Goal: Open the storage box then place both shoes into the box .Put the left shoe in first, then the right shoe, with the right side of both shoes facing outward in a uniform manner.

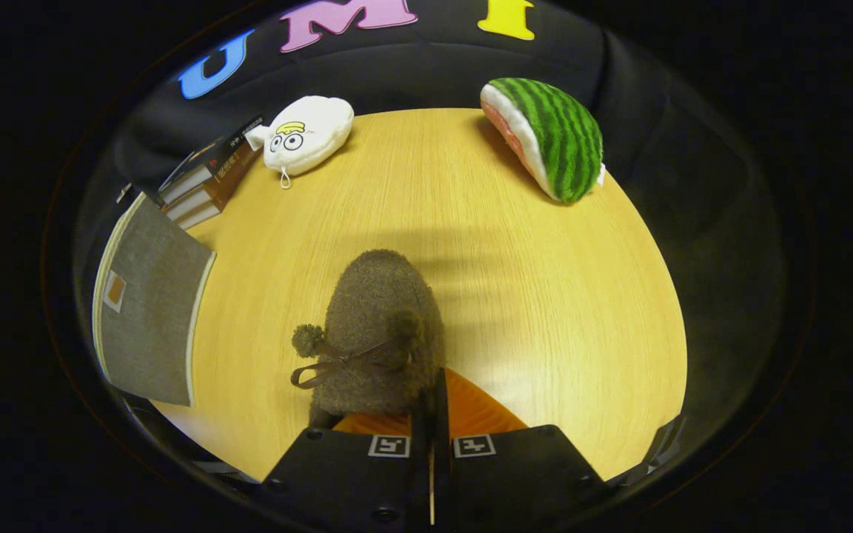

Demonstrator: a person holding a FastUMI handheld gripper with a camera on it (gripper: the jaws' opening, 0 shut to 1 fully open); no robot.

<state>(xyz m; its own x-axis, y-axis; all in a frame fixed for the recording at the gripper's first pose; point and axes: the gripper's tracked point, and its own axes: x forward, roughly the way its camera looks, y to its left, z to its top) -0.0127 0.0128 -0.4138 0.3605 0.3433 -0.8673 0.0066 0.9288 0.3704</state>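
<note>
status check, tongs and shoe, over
Tongs shut on brown fuzzy shoe, held over table. Grey box off to the side. Nothing in the way.

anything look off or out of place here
The gripper is pinched on the heel edge of a brown fuzzy shoe, which hangs over the wooden table. Its bow sits off to one side. The grey storage box lies flat.
</note>
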